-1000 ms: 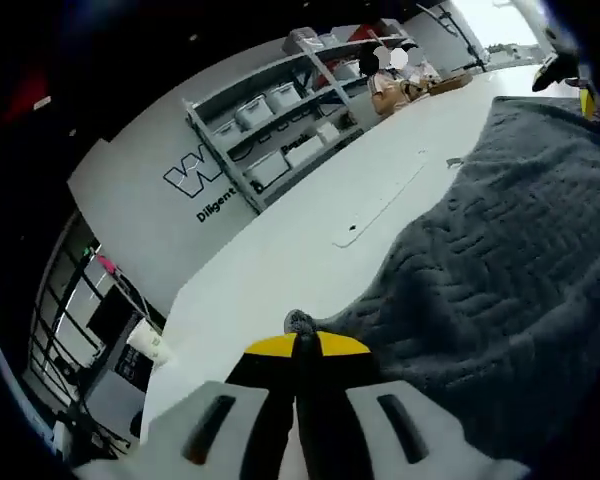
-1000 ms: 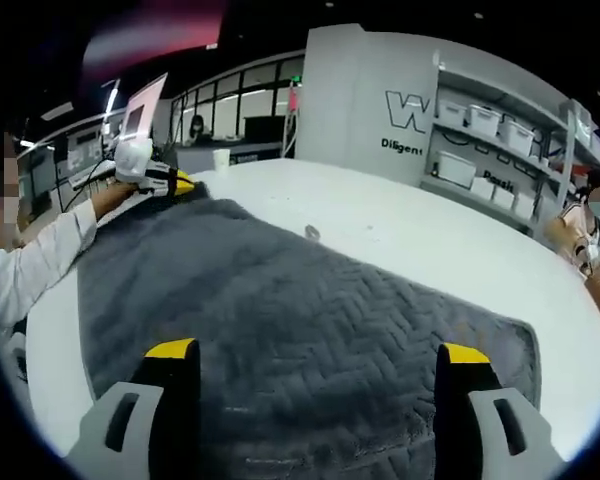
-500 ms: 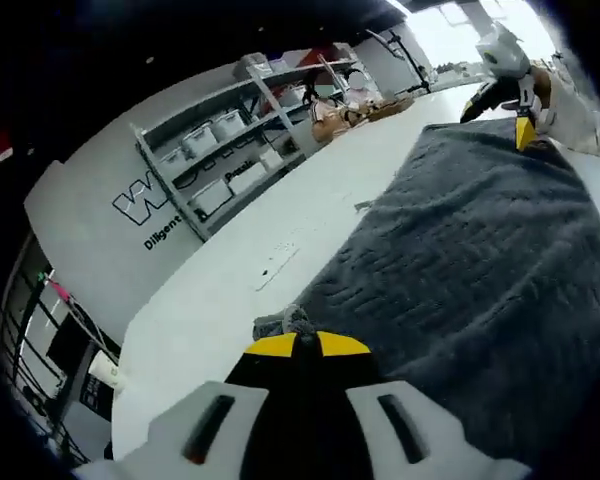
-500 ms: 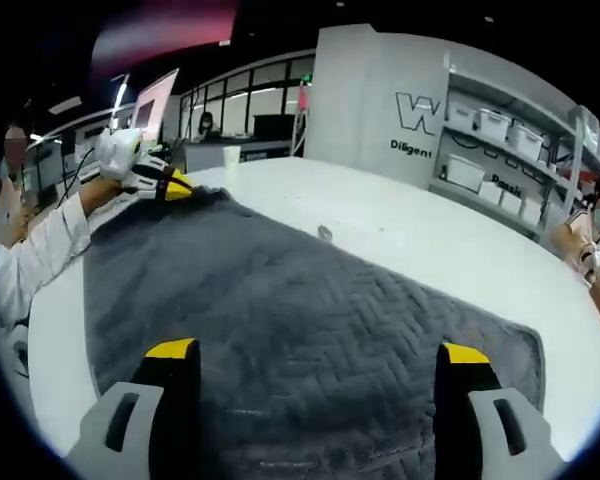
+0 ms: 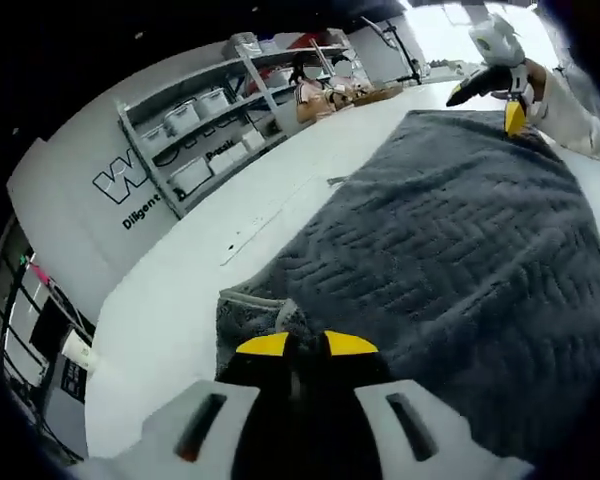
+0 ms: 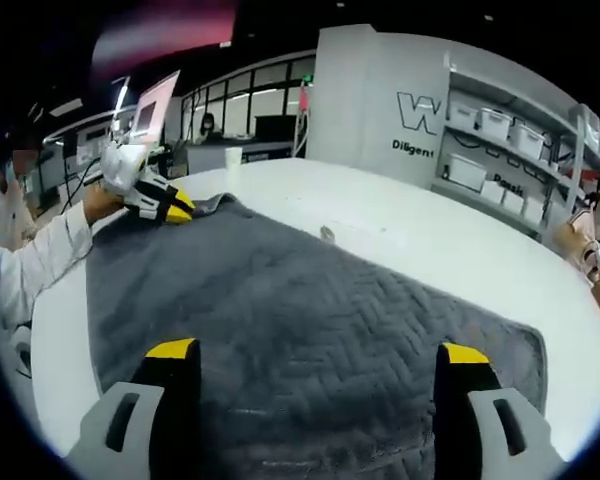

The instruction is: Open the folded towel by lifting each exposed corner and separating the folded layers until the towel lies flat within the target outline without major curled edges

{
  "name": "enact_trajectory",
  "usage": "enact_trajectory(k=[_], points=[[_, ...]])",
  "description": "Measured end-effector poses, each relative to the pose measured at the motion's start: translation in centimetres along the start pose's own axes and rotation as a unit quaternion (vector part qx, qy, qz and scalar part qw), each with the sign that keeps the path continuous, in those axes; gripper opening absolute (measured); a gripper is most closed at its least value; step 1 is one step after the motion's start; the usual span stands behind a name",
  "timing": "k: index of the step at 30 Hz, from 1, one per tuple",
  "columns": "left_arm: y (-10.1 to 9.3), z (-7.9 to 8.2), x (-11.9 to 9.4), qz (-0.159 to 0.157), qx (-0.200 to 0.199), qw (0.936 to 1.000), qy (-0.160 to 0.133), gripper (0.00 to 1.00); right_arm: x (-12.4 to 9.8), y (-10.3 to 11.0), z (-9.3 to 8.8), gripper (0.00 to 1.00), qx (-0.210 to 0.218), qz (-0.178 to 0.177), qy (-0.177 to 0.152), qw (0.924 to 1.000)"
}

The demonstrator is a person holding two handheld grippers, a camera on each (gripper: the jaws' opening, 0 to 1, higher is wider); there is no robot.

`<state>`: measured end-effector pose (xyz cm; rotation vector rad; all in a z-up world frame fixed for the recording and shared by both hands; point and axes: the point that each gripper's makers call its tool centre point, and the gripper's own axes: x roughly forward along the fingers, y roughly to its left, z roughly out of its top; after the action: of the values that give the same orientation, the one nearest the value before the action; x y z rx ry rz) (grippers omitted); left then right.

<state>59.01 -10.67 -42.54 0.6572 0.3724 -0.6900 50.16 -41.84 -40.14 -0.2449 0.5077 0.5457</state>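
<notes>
towel: grey towel (image 6: 310, 330) lies spread over the white tabletop (image 6: 410, 235), mostly flat; one corner (image 5: 255, 315) is bunched and curled at the left tongs.
left tongs: left tongs (image 5: 308, 347) are pinched together on that bunched corner, yellow tips almost touching, fabric puckered just beyond them.
right tongs: right tongs (image 6: 310, 352) are spread wide, holding nothing, hovering over the towel's other end with cloth visible between the tips.
risk 1: if the left tongs let go here, I judge the corner stays curled and the flat finish fails.
risk 2: pulling the corner too hard could drag the whole towel, since the right tongs pin nothing; that would shift it off the outline.
risk 3: lowering the right tongs carelessly may push a wrinkle into the flat area.
outline: thin marks (image 5: 265, 215) on the tabletop beside the towel's far edge; whether the towel sits inside them, cannot tell.
edges: long edges look straight; the far right corner (image 6: 525, 335) lies flat.
room: bare tabletop beyond the held corner and along the far side, room to draw the corner outward; a cup (image 6: 221, 157) stands well apart.
</notes>
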Motion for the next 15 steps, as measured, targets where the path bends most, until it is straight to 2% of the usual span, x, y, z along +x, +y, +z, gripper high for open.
enact_trajectory(k=[2,7,11,15], points=[[-0.2,1.2,-0.5,-0.011,-0.034,0.999,-0.027,0.18,-0.1,0.1,0.0,0.96,0.0,0.001,-0.001,1.0],[1.1,2.3,-1.4,0.008,-0.046,0.9978,-0.047,0.26,-0.2,0.1,0.1,0.96,0.003,0.002,-0.003,1.0],[1.8,2.3,-1.5,0.015,-0.063,0.9961,-0.059,0.2,-0.4,0.2,0.3,0.96,0.004,0.004,-0.008,1.0],[1.2,1.3,-0.6,0.004,-0.072,0.9964,-0.044,0.11,-0.5,0.2,0.4,0.95,0.006,0.007,-0.009,0.9999]])
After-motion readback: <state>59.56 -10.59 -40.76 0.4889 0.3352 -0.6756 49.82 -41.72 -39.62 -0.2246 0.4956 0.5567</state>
